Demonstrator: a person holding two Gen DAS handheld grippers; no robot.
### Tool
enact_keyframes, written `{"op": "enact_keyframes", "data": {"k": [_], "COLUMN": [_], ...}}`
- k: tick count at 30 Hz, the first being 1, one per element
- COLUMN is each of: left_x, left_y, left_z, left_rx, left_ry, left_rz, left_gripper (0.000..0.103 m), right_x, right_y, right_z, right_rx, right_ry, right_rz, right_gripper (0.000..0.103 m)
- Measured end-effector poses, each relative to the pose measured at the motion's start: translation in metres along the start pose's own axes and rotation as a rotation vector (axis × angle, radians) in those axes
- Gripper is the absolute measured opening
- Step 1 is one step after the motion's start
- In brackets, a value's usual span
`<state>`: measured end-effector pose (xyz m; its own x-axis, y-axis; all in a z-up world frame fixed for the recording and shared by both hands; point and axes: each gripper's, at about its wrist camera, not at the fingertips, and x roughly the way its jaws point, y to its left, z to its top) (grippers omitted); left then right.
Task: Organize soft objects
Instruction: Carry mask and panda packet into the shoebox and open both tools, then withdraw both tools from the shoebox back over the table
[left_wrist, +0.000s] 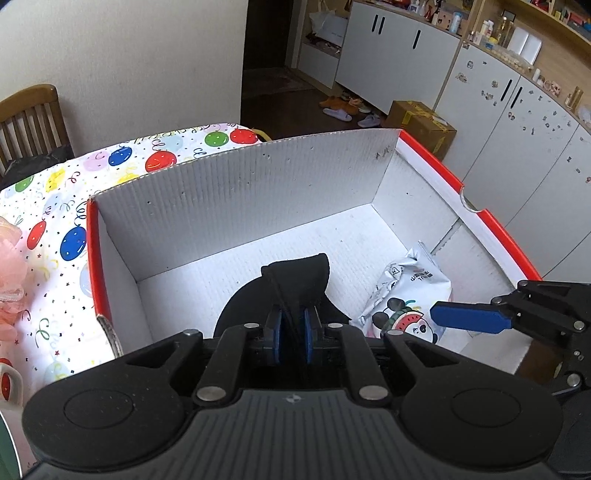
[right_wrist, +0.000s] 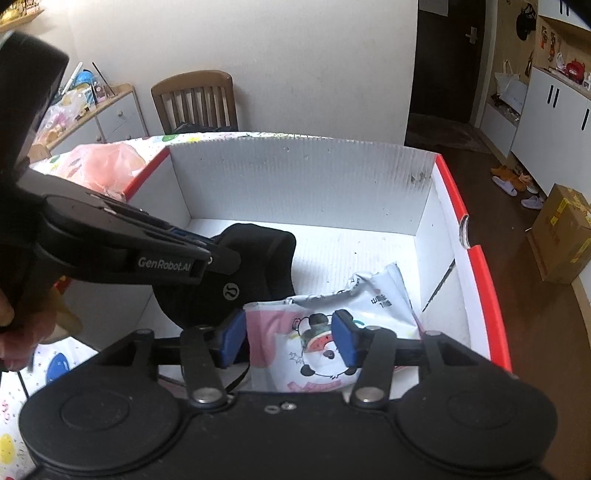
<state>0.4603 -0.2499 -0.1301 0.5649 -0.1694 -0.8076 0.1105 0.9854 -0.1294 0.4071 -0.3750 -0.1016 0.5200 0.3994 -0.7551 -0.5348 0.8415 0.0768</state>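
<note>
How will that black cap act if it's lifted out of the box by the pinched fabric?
Probably floppy: the black cap folds and sags where the left gripper pinches it. Likely light, since a small pinch of cloth holds it. Its brim may keep some curve. It shouldn't roll or break.

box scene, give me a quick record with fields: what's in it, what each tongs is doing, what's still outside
container: white box with red rim, on balloon-print cloth
inside: black cap, panda-print packet
left tongs: shut on the black cap, inside the box
right tongs: open, packet lying between the pads, not pressed
outside: pink soft item on the cloth, beside the box
</note>
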Motion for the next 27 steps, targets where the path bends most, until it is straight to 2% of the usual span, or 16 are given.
{"op": "enact_keyframes", "data": {"k": [3,5,7,9,10,12,15,24,27], "left_x": [-0.006,-0.010,-0.016,-0.025,-0.029,-0.037,-0.051,-0.111,-0.135], "left_y": [0.000,0.000,-0.001,-0.001,0.000,0.001,0.004,0.017,0.022], "left_z": [-0.001,-0.002,-0.004,-0.004,-0.005,-0.006,-0.009,-0.025,-0.033], "left_rx": [0.004,0.005,0.008,0.009,0.006,0.003,-0.004,-0.007,-0.002], "left_ry": [-0.012,-0.017,-0.032,-0.050,-0.060,-0.074,-0.106,-0.197,-0.237], "left_rz": [-0.010,-0.018,-0.017,-0.025,-0.029,-0.035,-0.033,-0.063,-0.062], "left_gripper": [0.013,0.018,0.029,0.036,0.048,0.061,0.061,0.061,0.068], "right_x": [-0.006,-0.011,-0.016,-0.022,-0.025,-0.031,-0.042,-0.082,-0.094], "right_y": [-0.001,-0.001,-0.002,-0.003,-0.004,-0.003,0.001,0.032,0.045], "right_z": [0.000,0.001,0.001,0.002,0.003,0.004,0.005,0.008,0.008], "right_rx": [0.008,0.017,0.028,0.043,0.050,0.053,0.058,0.064,0.063], "right_ry": [-0.011,-0.020,-0.028,-0.038,-0.043,-0.057,-0.079,-0.176,-0.202], "right_rz": [0.003,0.003,0.002,0.000,0.001,-0.003,-0.010,-0.005,0.002], "right_gripper": [0.056,0.059,0.061,0.062,0.063,0.063,0.064,0.081,0.084]}}
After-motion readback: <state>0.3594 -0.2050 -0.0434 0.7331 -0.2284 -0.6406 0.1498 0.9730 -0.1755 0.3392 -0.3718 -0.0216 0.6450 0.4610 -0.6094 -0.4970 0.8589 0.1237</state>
